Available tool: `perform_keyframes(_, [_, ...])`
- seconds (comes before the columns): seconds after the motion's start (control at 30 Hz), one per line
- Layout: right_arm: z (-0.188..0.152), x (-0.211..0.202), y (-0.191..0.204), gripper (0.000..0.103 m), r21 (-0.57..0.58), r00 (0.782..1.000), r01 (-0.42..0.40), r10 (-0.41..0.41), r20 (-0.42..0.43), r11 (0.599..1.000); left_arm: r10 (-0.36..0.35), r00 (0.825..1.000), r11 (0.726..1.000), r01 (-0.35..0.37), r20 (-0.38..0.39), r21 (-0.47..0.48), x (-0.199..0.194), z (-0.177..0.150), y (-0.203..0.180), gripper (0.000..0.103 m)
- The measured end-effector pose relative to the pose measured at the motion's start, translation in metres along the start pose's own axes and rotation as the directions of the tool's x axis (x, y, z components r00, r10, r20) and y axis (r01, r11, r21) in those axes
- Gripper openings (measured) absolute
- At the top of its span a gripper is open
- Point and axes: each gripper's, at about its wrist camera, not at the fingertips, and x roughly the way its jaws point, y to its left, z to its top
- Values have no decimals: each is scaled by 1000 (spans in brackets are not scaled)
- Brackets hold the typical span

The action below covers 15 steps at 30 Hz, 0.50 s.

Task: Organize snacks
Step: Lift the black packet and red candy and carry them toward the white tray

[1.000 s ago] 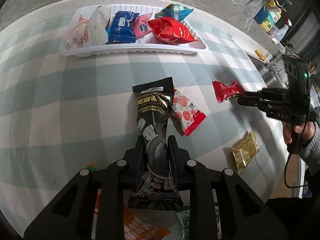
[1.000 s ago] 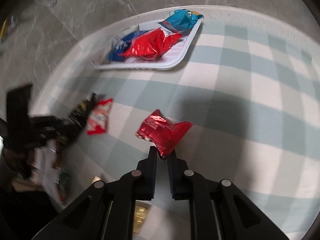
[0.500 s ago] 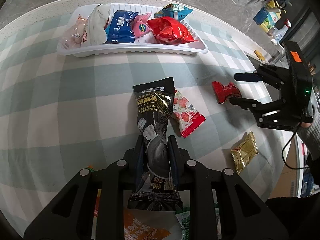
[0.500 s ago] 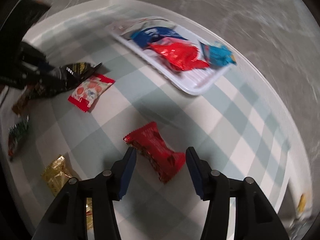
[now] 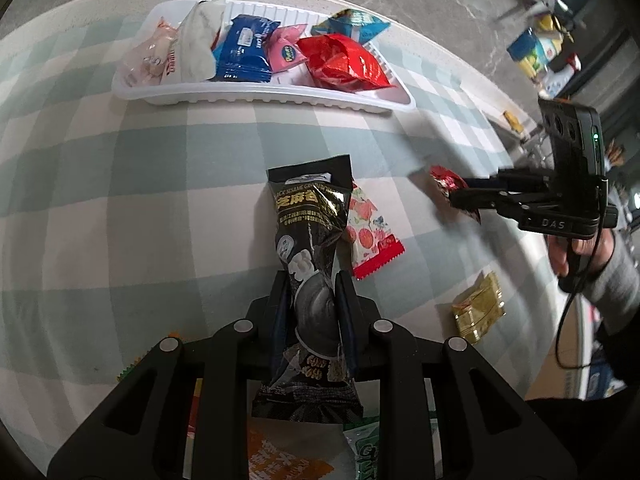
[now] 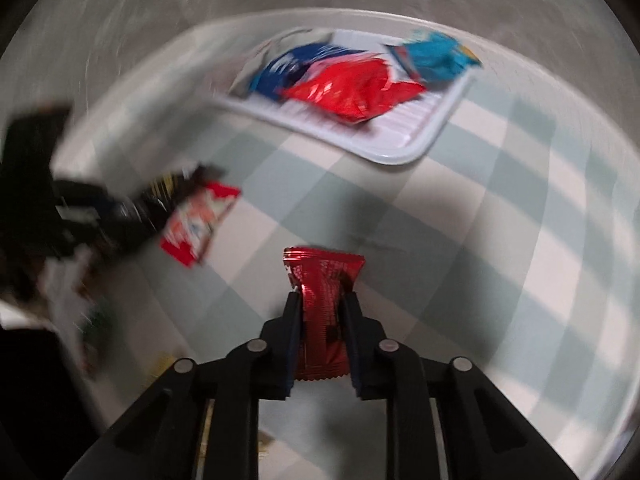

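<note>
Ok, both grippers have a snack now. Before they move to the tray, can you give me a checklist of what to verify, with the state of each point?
1. Left gripper shut on the black pack: ok, the fingers squeeze its middle.
2. Right gripper shut on the red pack: ok, the pack sits between the fingers.
3. Red pack lifted off the cloth: cannot tell, the right wrist view is blurred.
4. Free room in the tray: ok, its right end shows bare ribs.
5. Strawberry pack free of the black pack: cannot tell, the black pack overlaps its edge.
</note>
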Motion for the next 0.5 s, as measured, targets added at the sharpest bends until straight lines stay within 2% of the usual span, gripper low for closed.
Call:
perform_keyframes(0.03, [-2, -4, -6, 22, 55, 998, -56, 55, 19, 997, -12, 1000, 1000, 12, 6, -13, -2, 1, 2, 19])
perform_keyframes(0.1, [-4, -8, -11, 22, 115, 993, -117, 113, 45, 986, -29, 999, 999, 29, 16, -30, -6, 2, 5, 18])
perform_keyframes(0.23, [-9, -19, -18, 22, 222, 965, -252, 228, 127, 942, -52, 998, 998, 53, 32, -43, -13, 8, 7, 18])
perform_keyframes(0.37, [1, -26, -12, 22, 248, 948, -304, 266, 176, 920, -2, 1000, 1000, 2, 3, -1, -7, 8, 3, 18])
perform_keyframes(0.43, [5, -27, -7, 22, 236, 952, -288, 251, 176, 928, 1, 1000, 1000, -1, -5, 12, -4, 8, 0, 18])
perform_keyframes(0.5, [5, -25, -4, 22, 233, 953, -286, 250, 173, 929, 34, 999, 998, -33, -17, 55, -1, 7, -7, 19])
